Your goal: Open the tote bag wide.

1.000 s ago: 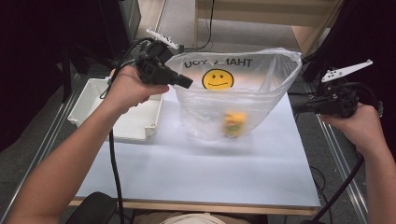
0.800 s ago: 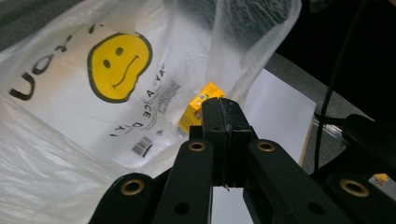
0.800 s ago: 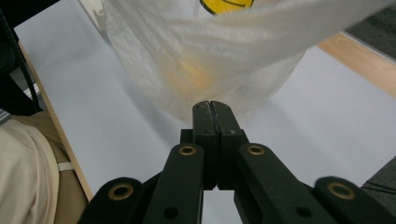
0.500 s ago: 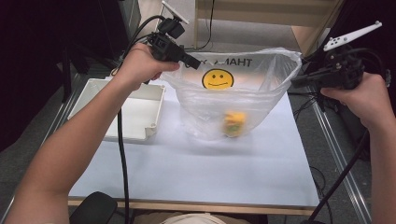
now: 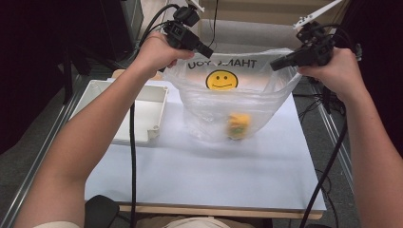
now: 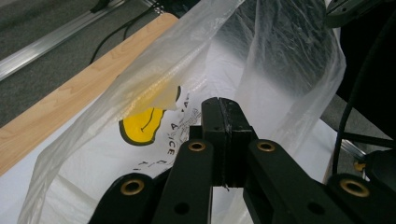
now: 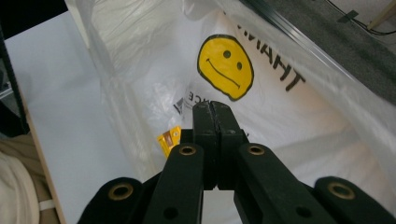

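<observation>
Both the left gripper (image 5: 205, 49) and the right gripper (image 5: 278, 63) were clamped on the rim of the plastic bag (image 5: 247, 102), holding it open above the table (image 5: 214, 175), so the next move seemed a steady lift.

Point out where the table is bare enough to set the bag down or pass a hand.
The white tabletop is bare between the plastic bag and the near edge. A narrower strip lies right of the bag. The far left is crowded: a white tray sits beside the bag, under the left forearm.
</observation>
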### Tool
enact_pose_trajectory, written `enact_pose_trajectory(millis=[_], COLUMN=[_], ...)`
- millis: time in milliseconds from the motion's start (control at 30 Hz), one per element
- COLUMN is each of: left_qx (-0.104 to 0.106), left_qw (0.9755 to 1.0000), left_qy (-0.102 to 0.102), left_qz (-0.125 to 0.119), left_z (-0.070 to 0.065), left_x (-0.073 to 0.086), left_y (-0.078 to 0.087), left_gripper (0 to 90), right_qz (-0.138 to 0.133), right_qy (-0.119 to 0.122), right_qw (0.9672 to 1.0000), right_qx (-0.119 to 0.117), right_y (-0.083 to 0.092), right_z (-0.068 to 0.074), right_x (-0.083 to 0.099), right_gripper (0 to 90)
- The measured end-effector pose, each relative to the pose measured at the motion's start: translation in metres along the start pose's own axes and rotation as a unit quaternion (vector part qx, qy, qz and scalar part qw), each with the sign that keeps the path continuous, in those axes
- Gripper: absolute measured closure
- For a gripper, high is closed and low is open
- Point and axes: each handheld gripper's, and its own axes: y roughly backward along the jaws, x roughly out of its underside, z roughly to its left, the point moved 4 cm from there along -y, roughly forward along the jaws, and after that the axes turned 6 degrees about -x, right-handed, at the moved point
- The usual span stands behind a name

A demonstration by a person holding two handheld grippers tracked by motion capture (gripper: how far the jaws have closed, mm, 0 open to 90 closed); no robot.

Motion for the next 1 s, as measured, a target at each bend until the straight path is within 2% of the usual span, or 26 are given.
enact_pose_trajectory(millis=[33, 133, 200, 300, 333, 367, 433, 467, 567, 633, 700, 1000], left_qx=[-0.001, -0.005, 0.002, 0.001, 0.000, 0.004, 0.006, 0.000, 0.001, 0.002, 0.005, 0.021], left_qw=[1.0000, 1.0000, 1.0000, 1.0000, 1.0000, 0.9999, 0.9999, 0.9998, 0.9997, 0.9996, 0.9994, 0.9992], left_qy=[0.001, -0.002, -0.003, 0.000, -0.004, -0.004, -0.003, -0.008, -0.007, -0.002, 0.006, -0.003], left_qz=[0.000, 0.000, -0.004, 0.002, 0.007, 0.013, 0.015, 0.017, 0.025, 0.027, 0.034, 0.034], left_z=[0.001, 0.001, 0.001, 0.000, -0.001, -0.003, -0.004, -0.004, -0.001, 0.000, 0.002, -0.008], left_x=[-0.001, -0.002, -0.002, 0.000, 0.001, 0.004, 0.005, 0.008, 0.013, 0.016, 0.025, 0.044], left_y=[-0.004, -0.008, -0.015, -0.026, -0.031, -0.037, -0.041, -0.046, -0.052, -0.055, -0.061, -0.072], left_gripper=[90.0, 90.0, 89.0, 90.0, 90.0, 90.0, 89.9, 89.7, 89.7, 89.8, 89.6, 89.3], right_qz=[-0.003, 0.000, 0.010, 0.013, 0.013, 0.026, 0.029, 0.038, 0.040, 0.041, 0.048, 0.057], right_qy=[-0.001, 0.002, 0.008, 0.006, 0.006, 0.001, -0.001, -0.011, -0.025, -0.024, -0.026, -0.038], right_qw=[1.0000, 1.0000, 0.9998, 0.9996, 0.9996, 0.9994, 0.9993, 0.9992, 0.9989, 0.9988, 0.9984, 0.9976], right_qx=[-0.005, -0.009, -0.015, -0.024, -0.024, -0.024, -0.023, -0.011, -0.006, -0.008, -0.009, -0.001], right_y=[-0.009, -0.016, -0.034, -0.049, -0.049, -0.062, -0.066, -0.075, -0.083, -0.085, -0.089, -0.094], right_z=[0.000, 0.000, 0.000, -0.001, -0.001, -0.002, -0.003, -0.008, -0.013, -0.014, -0.016, -0.012], right_x=[-0.010, -0.017, -0.027, -0.034, -0.034, -0.037, -0.037, -0.036, -0.032, -0.029, -0.018, 0.003], right_gripper=[90.0, 90.0, 90.0, 90.0, 90.0, 90.0, 90.0, 90.0, 90.0, 90.0, 90.0, 90.0])
